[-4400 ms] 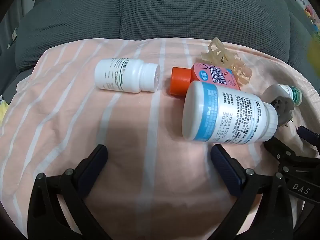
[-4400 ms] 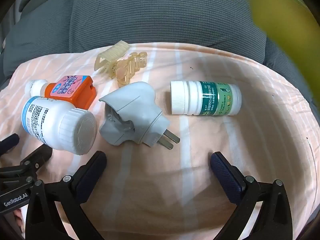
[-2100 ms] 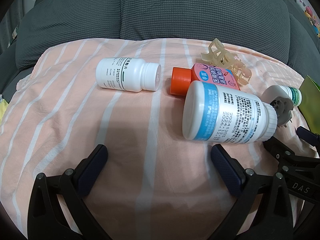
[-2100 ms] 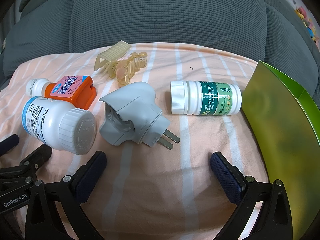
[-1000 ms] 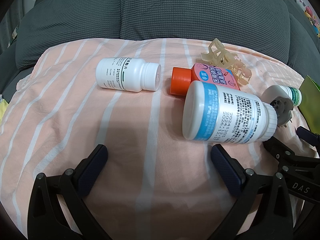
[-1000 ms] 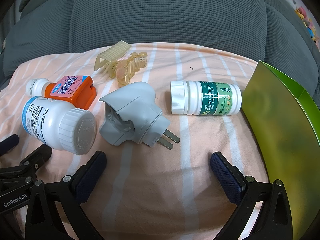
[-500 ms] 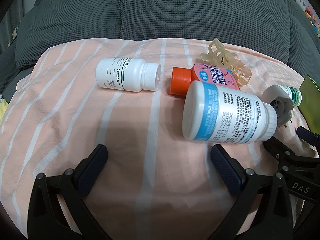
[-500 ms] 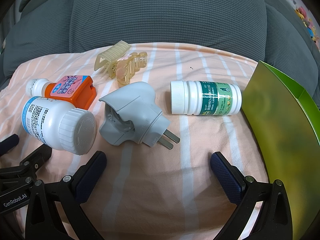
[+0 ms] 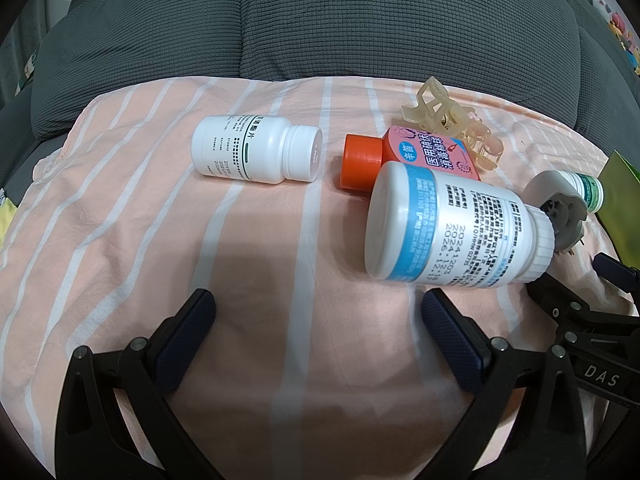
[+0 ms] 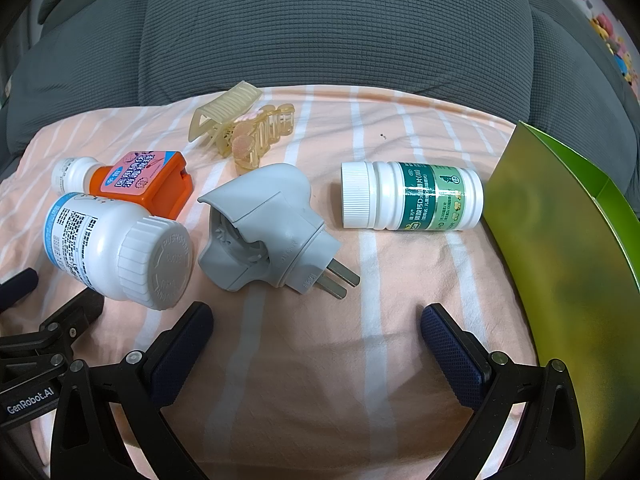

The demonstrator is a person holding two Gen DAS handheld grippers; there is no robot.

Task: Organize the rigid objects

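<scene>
- The left tool (image 9: 318, 312) hangs wide and empty over bare striped cloth (image 9: 120, 240), nothing between its dark blue pads (image 9: 188, 332).
- The right tool (image 10: 316, 326) is just as wide and holds nothing; it sits low just in front of the grey plug adapter (image 10: 264, 228), which I use as the landmark below.
- Just left of the adapter lies the large white bottle with the blue label (image 10: 112, 248), on its side, cap toward the right tool. Behind that bottle is the orange and pink bottle (image 10: 140, 184), apparently touching it.
- Behind the adapter sits the translucent hair claw (image 10: 244, 136). To the adapter's right, a little apart, lies the green-labelled bottle (image 10: 412, 196), cap toward the adapter.
- Far left of the adapter, well apart from the cluster, rests the small white bottle (image 9: 256, 148), also on its side.
- The one change: a green box (image 10: 560, 248) now stands at the adapter's far right, just beside the green-labelled bottle's base, where a few seconds ago only a yellow-green blur passed. The objects and both tools have stayed put.
- My reading: the box is the container for sorting, so the task is only now starting; nothing is inside that I can see. The green-labelled bottle looks the likeliest first pick for the right tool.
</scene>
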